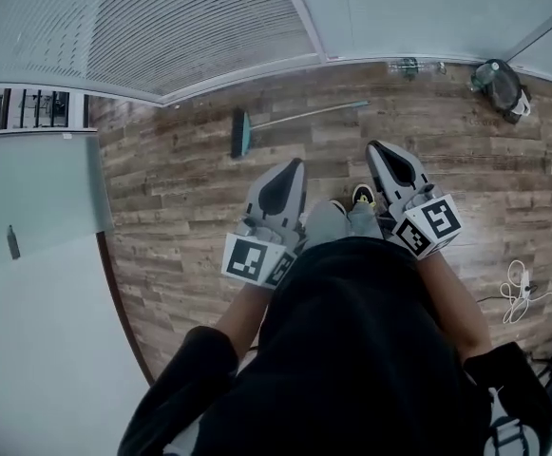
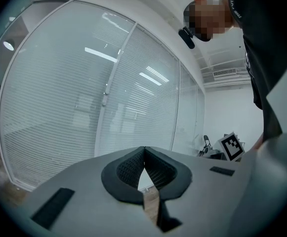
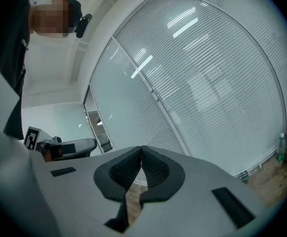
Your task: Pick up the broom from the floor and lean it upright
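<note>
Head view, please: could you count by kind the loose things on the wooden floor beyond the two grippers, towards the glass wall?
Broom: 1
Bottle: 1
Dark bin: 1
Total: 3

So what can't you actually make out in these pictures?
Broom: head view only, small; both gripper views aim above it at the glass wall.
Dark round thing in the head view's far corner: too small to name.
Wooden floor beneath the person: hidden by their dark clothing.
</note>
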The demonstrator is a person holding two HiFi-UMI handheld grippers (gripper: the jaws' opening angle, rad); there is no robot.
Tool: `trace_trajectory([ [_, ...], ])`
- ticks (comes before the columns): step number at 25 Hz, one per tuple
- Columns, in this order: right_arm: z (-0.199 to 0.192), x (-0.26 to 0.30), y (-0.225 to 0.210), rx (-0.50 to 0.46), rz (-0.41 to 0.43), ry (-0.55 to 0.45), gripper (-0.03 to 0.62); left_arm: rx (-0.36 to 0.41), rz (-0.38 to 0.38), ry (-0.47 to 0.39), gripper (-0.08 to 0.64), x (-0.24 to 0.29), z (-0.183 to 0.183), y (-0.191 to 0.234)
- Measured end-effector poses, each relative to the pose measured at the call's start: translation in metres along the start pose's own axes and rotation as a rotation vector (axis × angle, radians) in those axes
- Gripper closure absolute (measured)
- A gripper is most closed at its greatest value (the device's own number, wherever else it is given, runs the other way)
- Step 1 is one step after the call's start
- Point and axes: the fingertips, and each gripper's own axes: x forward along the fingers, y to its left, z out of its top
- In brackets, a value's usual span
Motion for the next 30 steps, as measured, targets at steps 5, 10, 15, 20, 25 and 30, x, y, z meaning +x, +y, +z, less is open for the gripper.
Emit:
trace_trajectory([
  [5, 0.005, 0.005, -0.016, 0.049, 0.005, -0.024, 0.574, -0.021, 0.023, 0.007, 0.537, 0.011, -0.005, -0.001],
  [10, 0.010, 0.018, -0.024, 0.074, 0.009, -0.038, 0.574, -0.023, 0.019, 0.017, 0.537, 0.024, -0.002, 0.006],
  [15, 0.007, 0.033, -0.027, 0.080, 0.019, -0.029, 0.574, -0.036, 0.020, 0.022, 0.537, 0.036, -0.003, 0.026],
  [20, 0.009, 0.052, -0.020, 0.060, 0.064, -0.006, 0.574, -0.071, 0.012, 0.028, 0.537, 0.052, -0.007, 0.049],
  [25, 0.015, 0.084, -0.017, 0.001, 0.084, 0.017, 0.574, -0.062, -0.014, 0.008, 0.537, 0.071, 0.003, 0.083],
  [30, 0.019, 0.121, -0.012, -0.011, 0.099, 0.056, 0.574, -0.036, -0.026, -0.004, 0.537, 0.078, 0.012, 0.120],
])
